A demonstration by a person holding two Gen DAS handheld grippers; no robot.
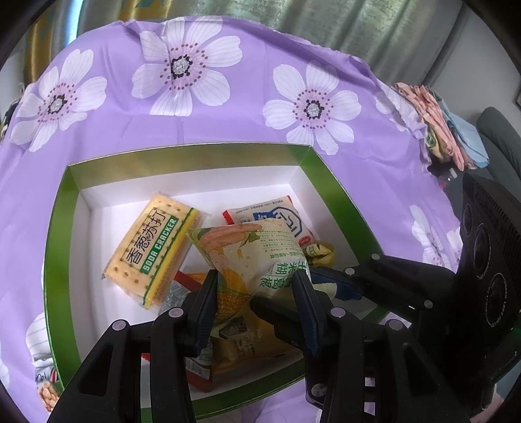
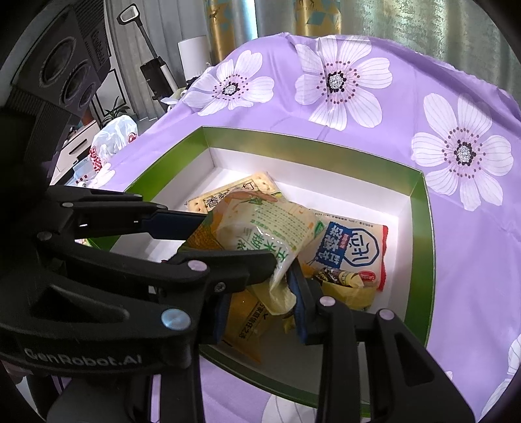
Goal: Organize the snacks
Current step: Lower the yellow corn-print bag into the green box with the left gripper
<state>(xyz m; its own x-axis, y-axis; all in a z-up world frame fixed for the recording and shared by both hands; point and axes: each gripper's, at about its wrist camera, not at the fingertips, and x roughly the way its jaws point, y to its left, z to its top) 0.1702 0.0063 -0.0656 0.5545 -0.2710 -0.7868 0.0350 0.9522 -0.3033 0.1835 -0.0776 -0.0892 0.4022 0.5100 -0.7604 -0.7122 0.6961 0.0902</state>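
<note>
Snacks (image 1: 247, 260) inside box (image 1: 182, 156) (rim near)

A purple cloth printed with large white flowers (image 1: 182, 65) fills the upper half of both views. Folded pink and blue fabrics (image 1: 446, 127) lie at the right edge. Green-grey curtains (image 2: 407, 16) hang behind; an upright vacuum (image 2: 153, 65) and a white plastic bag (image 2: 112, 136) stand upper left.

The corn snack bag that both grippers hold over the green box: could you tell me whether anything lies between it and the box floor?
Yes. The corn snack bag hangs over other packets: an orange packet lies directly beneath, the soda cracker pack beside it. Bare green box floor shows only toward the far wall.
</note>
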